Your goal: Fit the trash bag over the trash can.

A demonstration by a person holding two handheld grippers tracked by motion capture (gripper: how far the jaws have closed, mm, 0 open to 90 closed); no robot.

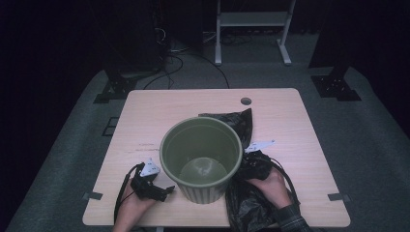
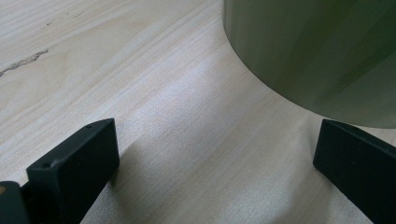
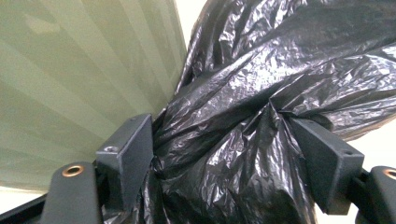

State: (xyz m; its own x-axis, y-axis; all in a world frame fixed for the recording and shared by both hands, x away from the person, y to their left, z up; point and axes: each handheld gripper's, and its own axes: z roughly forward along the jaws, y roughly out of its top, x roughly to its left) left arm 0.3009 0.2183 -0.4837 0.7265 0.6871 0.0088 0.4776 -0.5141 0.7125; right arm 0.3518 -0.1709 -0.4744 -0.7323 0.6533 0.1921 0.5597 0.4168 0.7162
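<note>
An olive-green bin (image 1: 203, 191) stands upright and empty near the table's front edge. A black plastic bag (image 1: 244, 205) lies against its right side and reaches behind it. My right gripper (image 1: 251, 166) is pressed into the bag beside the bin. In the right gripper view, a thick bunch of the bag (image 3: 261, 84) is squeezed between the jaws of my right gripper (image 3: 224, 154), with the bin's ribbed wall (image 3: 79, 79) close on the left. My left gripper (image 1: 164, 191) rests on the table left of the bin. Its view has my left gripper (image 2: 215, 158) open over bare wood, next to the bin's wall (image 2: 317, 51).
The light wooden table (image 1: 145, 116) has a round cable hole (image 1: 245, 101) near its far edge. Bare tabletop lies behind and left of the bin. Beyond the table are grey carpet, cables and a white desk frame (image 1: 251, 29).
</note>
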